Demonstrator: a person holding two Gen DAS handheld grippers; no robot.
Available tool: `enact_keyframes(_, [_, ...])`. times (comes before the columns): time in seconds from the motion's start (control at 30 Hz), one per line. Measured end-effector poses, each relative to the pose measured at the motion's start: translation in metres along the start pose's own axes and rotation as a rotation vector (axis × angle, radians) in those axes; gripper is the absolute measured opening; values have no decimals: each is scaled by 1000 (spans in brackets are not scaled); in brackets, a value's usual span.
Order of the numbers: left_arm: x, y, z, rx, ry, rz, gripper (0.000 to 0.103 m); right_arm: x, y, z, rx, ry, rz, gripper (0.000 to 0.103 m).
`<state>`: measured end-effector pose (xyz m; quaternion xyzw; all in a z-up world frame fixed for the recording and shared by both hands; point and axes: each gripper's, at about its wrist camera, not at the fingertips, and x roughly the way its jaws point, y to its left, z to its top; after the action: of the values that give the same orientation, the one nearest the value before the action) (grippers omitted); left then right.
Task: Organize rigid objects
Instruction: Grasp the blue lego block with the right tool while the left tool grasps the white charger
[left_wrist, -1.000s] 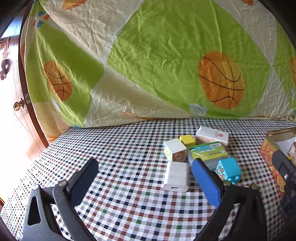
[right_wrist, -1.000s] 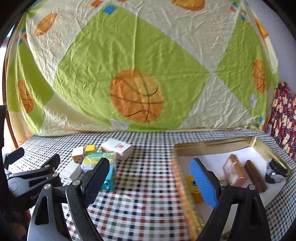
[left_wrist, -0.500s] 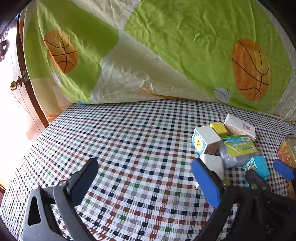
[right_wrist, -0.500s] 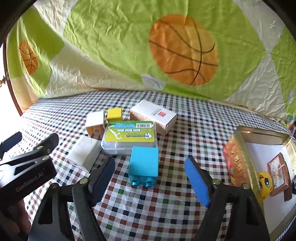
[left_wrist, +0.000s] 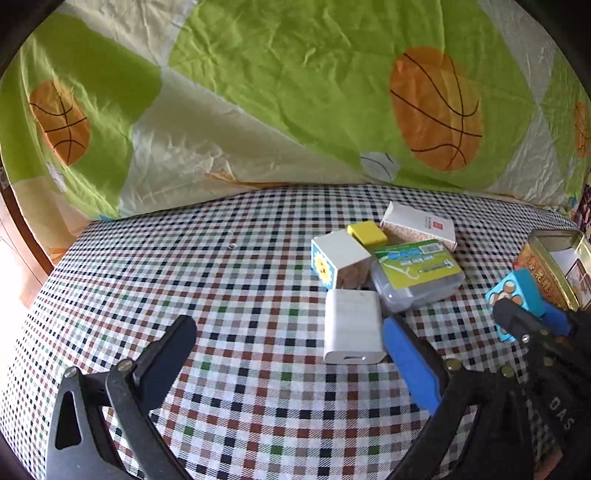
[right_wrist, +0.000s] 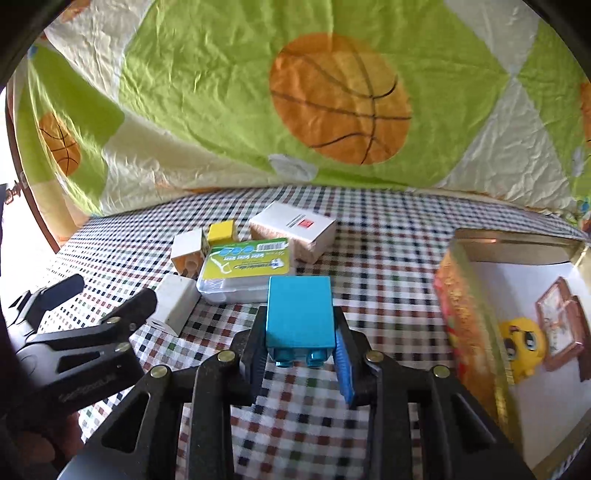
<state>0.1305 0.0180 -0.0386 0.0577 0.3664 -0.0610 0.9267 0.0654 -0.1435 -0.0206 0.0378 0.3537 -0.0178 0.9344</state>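
Right wrist view shows your right gripper (right_wrist: 300, 341) with its jaws closing on the blue block (right_wrist: 299, 312), one pad against each side of it, studs facing the camera. The block sits over the checked tablecloth (right_wrist: 384, 258), between the cluster of small items and the open gold tin (right_wrist: 476, 325) on your right. Inside the tin you can see a yellow cartoon toy (right_wrist: 522, 345) and a small brown frame (right_wrist: 557, 321) on a white lining. Just beyond the block lies the clear floss-pick box (right_wrist: 245, 269) with its green and yellow label; behind that stand a white carton (right_wrist: 293, 232), a yellow cube (right_wrist: 221, 232) and a white cube (right_wrist: 187, 251), all packed close together. The white charger (right_wrist: 173, 302) lies at the near left edge of the cluster. Your left gripper (left_wrist: 291, 354) stands wide apart with nothing between its fingers; in the left wrist view its blue-padded finger is just beside the charger, though you cannot tell whether it touches. That view also catches the block in the right gripper at the far right, beside the tin. A green bedsheet with basketballs (right_wrist: 340, 99) hangs behind the table.
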Motion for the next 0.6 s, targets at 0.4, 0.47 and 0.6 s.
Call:
enact_keyframes(0.4, [40, -24, 9, 33, 128, -73, 37, -11, -18, 7, 54, -47, -12, 34])
enact_keyframes(0.47, [36, -21, 7, 19, 126, -87, 37, -13, -18, 6, 58, -58, -12, 34])
enact_keyframes(0.6, [21, -1, 1, -95, 66, -174, 37, -22, -20, 8, 67, -106, 1, 34])
